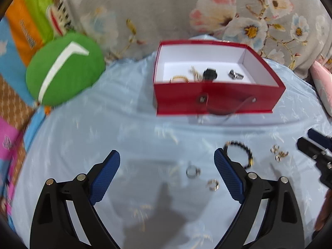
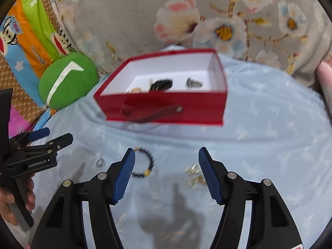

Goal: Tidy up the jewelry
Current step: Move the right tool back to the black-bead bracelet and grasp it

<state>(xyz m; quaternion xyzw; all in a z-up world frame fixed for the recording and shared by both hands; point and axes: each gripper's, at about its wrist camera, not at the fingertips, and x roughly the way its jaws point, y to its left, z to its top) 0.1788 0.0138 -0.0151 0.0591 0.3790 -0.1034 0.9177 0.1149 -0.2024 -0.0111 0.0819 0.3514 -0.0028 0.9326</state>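
Lying between left tongs: ring.

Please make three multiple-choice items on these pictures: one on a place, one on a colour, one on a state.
1. Where does the black beaded bracelet lie?
A. in the box
B. on the pale blue cloth
C. on the green round cushion

2. What colour is the open cardboard box outside?
A. red
B. white
C. blue

3. How is the left gripper?
A. shut on a ring
B. shut, empty
C. open, empty

Answers:
1 B, it rests on the cloth in front of the box.
2 A, only the inside is white.
3 C, its blue pads stand wide apart, holding nothing.
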